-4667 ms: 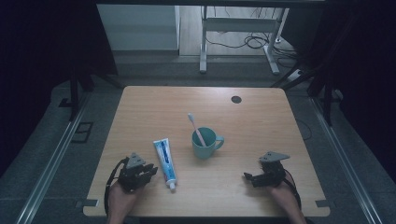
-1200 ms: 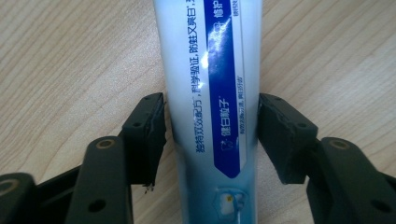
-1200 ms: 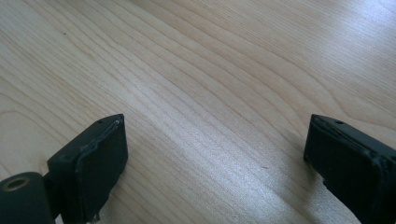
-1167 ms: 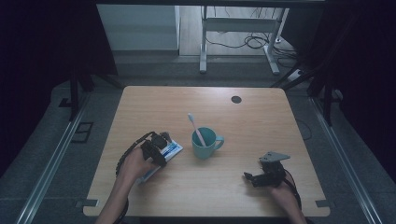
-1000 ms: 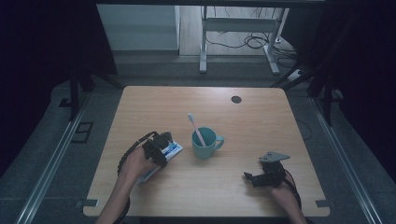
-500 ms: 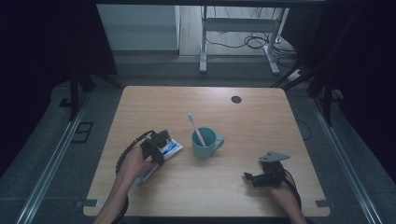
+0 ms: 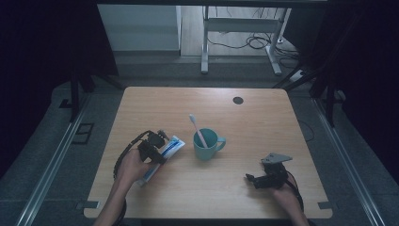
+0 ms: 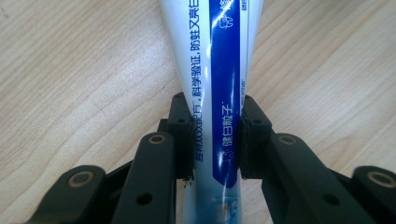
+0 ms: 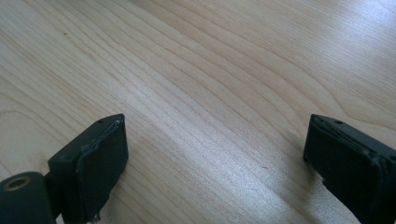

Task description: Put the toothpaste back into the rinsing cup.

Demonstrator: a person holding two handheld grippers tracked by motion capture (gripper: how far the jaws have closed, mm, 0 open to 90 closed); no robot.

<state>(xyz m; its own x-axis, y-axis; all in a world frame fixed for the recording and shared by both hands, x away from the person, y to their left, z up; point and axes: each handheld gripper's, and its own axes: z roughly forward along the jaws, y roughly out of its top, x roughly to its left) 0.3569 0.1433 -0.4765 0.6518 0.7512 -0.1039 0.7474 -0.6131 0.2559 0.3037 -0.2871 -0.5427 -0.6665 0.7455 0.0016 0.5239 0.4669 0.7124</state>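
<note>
Since 4.7 s ago, left tool [image 8: 215, 140] clamped toothpaste tube [image 8: 219, 84] — right tool [image 9: 215, 163] unmoved.

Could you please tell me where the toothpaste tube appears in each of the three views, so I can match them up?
High view: the toothpaste tube lies left of centre, beside the teal mug, under the left gripper.
Left gripper view: it runs up the middle, pinched between the jaws.
Right gripper view: not in it.
Shared landmark: the light wooden table.
</note>
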